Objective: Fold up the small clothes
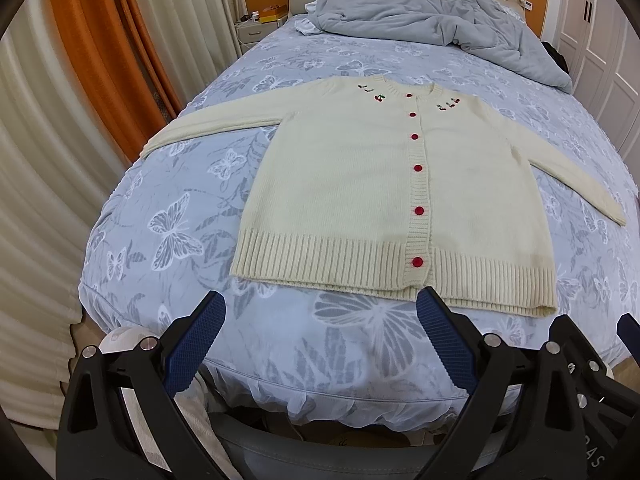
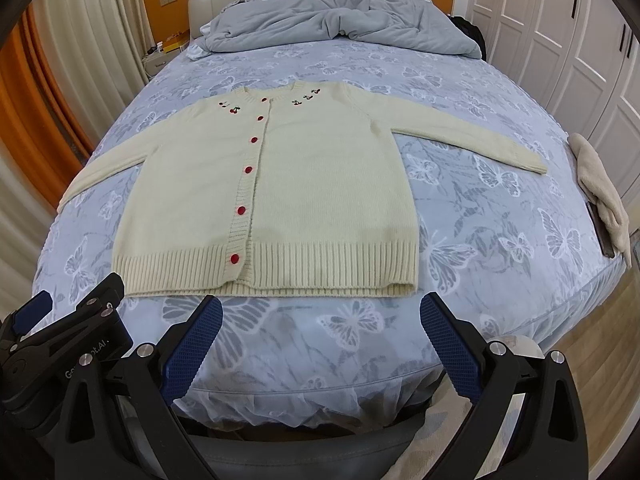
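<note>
- Left sleeve (image 1: pixel 208 120): extends flat toward the left edge of the bed (image 1: pixel 168 184), its cuff near the curtain side.
- Left gripper (image 1: pixel 322 312): hangs above the foot of the bed, fingers (image 1: pixel 200 336) spread wide, nothing between them. The ribbed hem (image 1: pixel 320 256) lies just ahead; the left hem corner is the nearer corner for this gripper.
- Cardigan (image 2: pixel 288 184): cream knit, buttoned with red buttons, spread flat and face up at mid-bed. Long axis runs from hem, nearest the grippers, to collar, farthest away. Both sleeves lie out to the sides.
- Right gripper (image 2: pixel 320 312): also above the foot of the bed, fingers (image 2: pixel 452 344) spread wide and empty. The right hem corner sits just ahead of it.
- Right sleeve (image 2: pixel 472 140): angles out toward the right edge, cuff well apart from the hem.
- Beige cloth (image 2: pixel 600 196): lies at the right edge, apart from the cardigan.
- Judgement: folding has not begun; each gripper is best placed for the sleeve or hem corner on its own side.
</note>
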Demonstrator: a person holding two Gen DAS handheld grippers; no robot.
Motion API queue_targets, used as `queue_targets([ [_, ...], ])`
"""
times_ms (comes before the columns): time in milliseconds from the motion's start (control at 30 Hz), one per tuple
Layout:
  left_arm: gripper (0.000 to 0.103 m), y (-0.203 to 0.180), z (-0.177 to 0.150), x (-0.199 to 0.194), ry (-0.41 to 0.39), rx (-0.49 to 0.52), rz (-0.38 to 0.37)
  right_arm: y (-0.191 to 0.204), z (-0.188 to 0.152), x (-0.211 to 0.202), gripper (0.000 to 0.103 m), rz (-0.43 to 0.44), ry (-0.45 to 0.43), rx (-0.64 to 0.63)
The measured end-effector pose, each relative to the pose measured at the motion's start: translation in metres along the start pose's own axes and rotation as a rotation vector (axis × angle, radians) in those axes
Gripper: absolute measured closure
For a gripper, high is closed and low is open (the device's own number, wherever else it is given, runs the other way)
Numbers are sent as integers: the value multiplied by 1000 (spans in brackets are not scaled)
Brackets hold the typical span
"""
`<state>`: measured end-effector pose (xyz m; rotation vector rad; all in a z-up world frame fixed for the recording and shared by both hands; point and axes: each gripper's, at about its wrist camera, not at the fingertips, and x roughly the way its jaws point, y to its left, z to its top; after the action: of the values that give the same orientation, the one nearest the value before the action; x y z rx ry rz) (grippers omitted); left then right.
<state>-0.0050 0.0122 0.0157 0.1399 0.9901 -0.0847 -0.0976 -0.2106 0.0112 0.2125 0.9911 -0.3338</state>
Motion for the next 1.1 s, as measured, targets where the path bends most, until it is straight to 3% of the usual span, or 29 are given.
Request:
queue_targets([
  [400,9,5,-5,3,17,-1,0,1,0,0,5,9,11,-4],
  [533,9,-1,-7,20,48,5,-11,-6,-4,16,5,45,58,29],
  [733,9,-14,-4,37,75,22,17,-9,-3,43,5,28,100,34],
  [1100,9,-16,11,48,76,13,43,-3,15,57,5,35,123,26],
])
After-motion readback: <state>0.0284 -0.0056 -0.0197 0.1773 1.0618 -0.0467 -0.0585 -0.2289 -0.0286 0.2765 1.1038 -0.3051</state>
